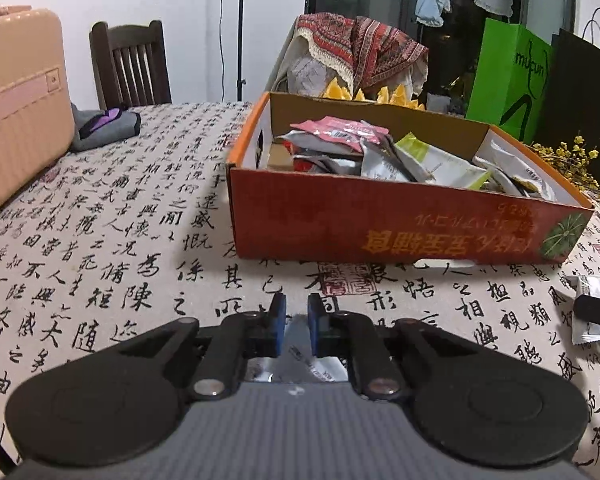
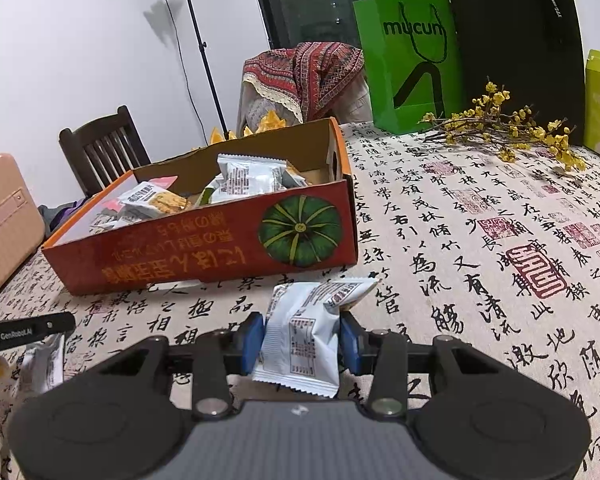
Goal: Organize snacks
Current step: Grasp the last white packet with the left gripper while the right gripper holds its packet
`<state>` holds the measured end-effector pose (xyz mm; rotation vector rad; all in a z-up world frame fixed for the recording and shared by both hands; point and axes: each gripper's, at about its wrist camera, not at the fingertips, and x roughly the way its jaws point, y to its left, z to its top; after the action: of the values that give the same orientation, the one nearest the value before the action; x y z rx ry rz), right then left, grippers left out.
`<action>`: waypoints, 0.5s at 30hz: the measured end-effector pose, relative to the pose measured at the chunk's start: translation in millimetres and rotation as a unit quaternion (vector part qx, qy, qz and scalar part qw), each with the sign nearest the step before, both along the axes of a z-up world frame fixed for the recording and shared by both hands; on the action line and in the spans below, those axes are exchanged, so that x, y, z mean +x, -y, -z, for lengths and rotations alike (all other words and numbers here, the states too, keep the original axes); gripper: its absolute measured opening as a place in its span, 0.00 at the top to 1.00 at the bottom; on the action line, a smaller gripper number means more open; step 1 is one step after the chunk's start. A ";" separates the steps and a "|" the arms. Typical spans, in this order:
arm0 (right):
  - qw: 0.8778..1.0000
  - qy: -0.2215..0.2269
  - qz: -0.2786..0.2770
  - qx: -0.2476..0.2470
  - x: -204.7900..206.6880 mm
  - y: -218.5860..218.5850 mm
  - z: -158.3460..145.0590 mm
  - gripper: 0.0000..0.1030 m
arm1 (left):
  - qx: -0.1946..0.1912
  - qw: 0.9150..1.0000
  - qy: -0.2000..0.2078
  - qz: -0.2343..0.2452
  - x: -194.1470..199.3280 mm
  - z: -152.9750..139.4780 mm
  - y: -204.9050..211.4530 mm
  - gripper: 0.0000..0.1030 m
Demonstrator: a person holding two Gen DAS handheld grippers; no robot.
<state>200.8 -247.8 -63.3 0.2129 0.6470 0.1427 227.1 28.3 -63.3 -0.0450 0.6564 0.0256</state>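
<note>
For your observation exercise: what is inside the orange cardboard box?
The orange cardboard box holds loose snack packets: a pink one, silver ones, a green-white one. Anything beneath the pile is hidden.

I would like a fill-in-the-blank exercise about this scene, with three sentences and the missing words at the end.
1. The right hand-held gripper is shut on a white snack ____.
2. The orange cardboard box has a green ____ printed on its side.
3. The yellow flower branch lies in front of a black bag and a ____ bag.

Missing words: packet; pumpkin; green
</note>
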 end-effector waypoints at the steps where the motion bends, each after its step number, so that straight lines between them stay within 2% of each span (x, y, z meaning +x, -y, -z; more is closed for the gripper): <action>1: 1.000 0.000 0.000 -0.001 0.0 0.0 0.0 0.61 | 0.003 1.000 0.005 0.001 -1.6 -1.3 0.6 0.88; 8: 1.000 0.001 0.004 -0.004 0.3 -0.8 0.0 0.61 | -0.002 0.999 0.043 0.006 -12.5 -10.5 -0.2 0.89; 12: 1.000 0.002 0.005 -0.006 0.3 -1.4 0.1 0.61 | -0.012 0.999 0.040 0.009 -14.1 -11.9 -2.6 0.88; 14: 1.000 0.000 0.006 -0.006 0.9 -0.9 0.7 0.61 | -0.016 1.000 0.026 0.005 -14.3 -12.6 -4.3 0.80; 15: 1.000 -0.001 0.006 -0.005 1.4 -0.4 1.0 0.61 | -0.020 1.000 0.017 0.002 -15.4 -12.5 -5.7 0.62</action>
<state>202.2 -247.4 -64.3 0.2065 0.6482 0.1272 211.7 34.0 -50.7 -0.0833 0.6240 0.0076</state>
